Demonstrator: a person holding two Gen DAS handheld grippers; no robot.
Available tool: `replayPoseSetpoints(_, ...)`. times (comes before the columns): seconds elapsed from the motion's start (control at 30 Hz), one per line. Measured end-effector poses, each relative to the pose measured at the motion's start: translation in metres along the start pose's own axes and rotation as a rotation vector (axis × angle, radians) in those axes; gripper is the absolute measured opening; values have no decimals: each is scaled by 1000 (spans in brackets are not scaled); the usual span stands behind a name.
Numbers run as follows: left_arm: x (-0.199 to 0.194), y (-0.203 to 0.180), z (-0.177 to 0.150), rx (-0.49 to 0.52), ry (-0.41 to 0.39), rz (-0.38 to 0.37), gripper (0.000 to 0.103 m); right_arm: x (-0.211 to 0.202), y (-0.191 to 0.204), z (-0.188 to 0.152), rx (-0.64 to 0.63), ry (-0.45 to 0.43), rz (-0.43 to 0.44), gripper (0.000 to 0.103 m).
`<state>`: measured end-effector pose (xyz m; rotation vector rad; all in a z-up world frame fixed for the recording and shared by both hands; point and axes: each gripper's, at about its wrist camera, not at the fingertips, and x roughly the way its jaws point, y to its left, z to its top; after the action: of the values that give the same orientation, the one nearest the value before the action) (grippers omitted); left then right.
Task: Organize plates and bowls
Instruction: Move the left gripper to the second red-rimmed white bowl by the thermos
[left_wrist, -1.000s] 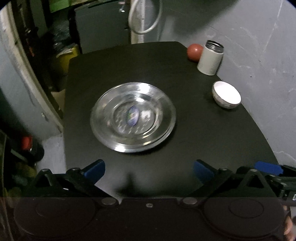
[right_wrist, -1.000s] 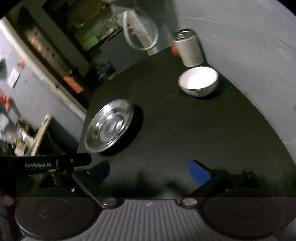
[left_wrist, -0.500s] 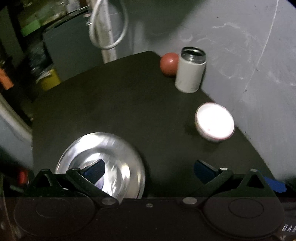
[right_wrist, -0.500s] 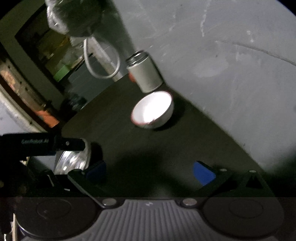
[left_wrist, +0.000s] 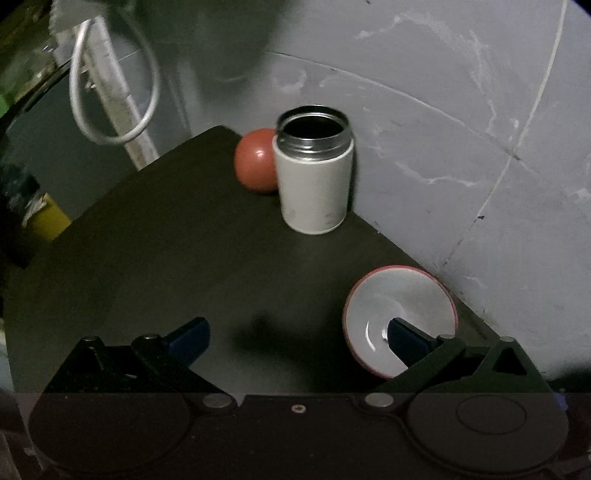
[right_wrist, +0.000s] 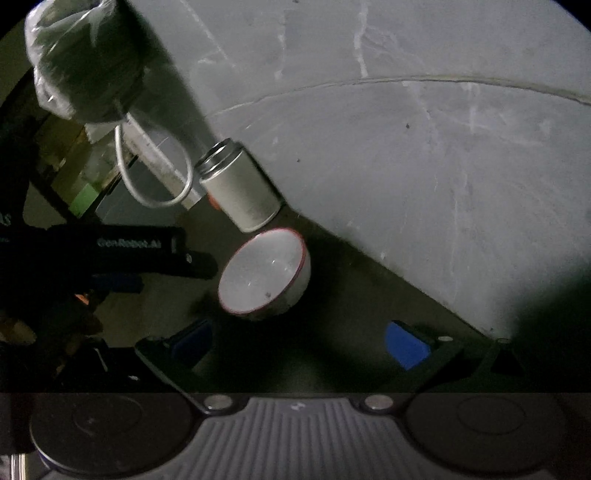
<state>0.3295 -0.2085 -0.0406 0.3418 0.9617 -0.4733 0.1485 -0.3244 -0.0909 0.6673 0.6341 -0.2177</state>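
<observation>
**Bowl near the worktop edge: mind the tip**

Your left hand-held gripper (left_wrist: 297, 334) is spread wide and grasps nothing; one blue pad (left_wrist: 404, 338) reaches over the white bowl (left_wrist: 399, 317), the other stays outside. The bowl sits close to the wall, at the worktop (left_wrist: 184, 240) edge. Pinch the thin rim off-centre and it may tilt, skid into the wall, or knock the steel-rimmed canister (left_wrist: 314, 177) nearby. Your right hand-held gripper (right_wrist: 299, 345) hangs released just short of the bowl; the dim light makes the pad's contact hard to judge.
</observation>
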Motion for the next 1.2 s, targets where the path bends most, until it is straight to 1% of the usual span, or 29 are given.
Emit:
replayPoseSetpoints(0.13, 12, -2, 5, 27, 16, 4, 102, 12, -3, 6, 63, -15, -5, 102)
replayPoseSetpoints(0.27, 24, -2, 6, 49, 34, 18, 102, 20, -1, 10, 92, -36, -6, 102)
replayPoseSetpoints(0.37, 27, -5, 5, 65, 37, 32, 102, 28, 0, 12, 102, -36, -10, 97)
replayPoseSetpoints(0.43, 29, -7, 5, 73, 40, 28, 102, 32, 1, 12, 108, -35, -17, 88)
replayPoseSetpoints(0.63, 32, -12, 6, 113, 36, 25, 102, 41, 1, 14, 104, -19, -24, 81)
replayPoseSetpoints(0.8, 31, -16, 4, 123, 38, 18, 100, 42, 0, 15, 88, -13, -38, 77)
replayPoseSetpoints(0.93, 32, -15, 5, 124, 43, 12, 92, 43, 1, 16, 80, -7, -38, 72)
replayPoseSetpoints(0.97, 32, -15, 6, 127, 42, 11, 92, 44, 2, 16, 78, -5, -37, 70)
replayPoseSetpoints(1.0, 31, -16, 5, 131, 42, 10, 90, 45, 2, 16, 75, -1, -38, 65)
replayPoseSetpoints(1.03, 31, -16, 4, 136, 42, 9, 86, 46, 3, 16, 69, 2, -39, 65)
replayPoseSetpoints(1.17, 34, -15, 4, 125, 50, 4, 84, 47, 6, 16, 48, 10, -37, 65)
replayPoseSetpoints(1.2, 34, -15, 4, 122, 51, 2, 82, 48, 7, 17, 44, 11, -37, 64)
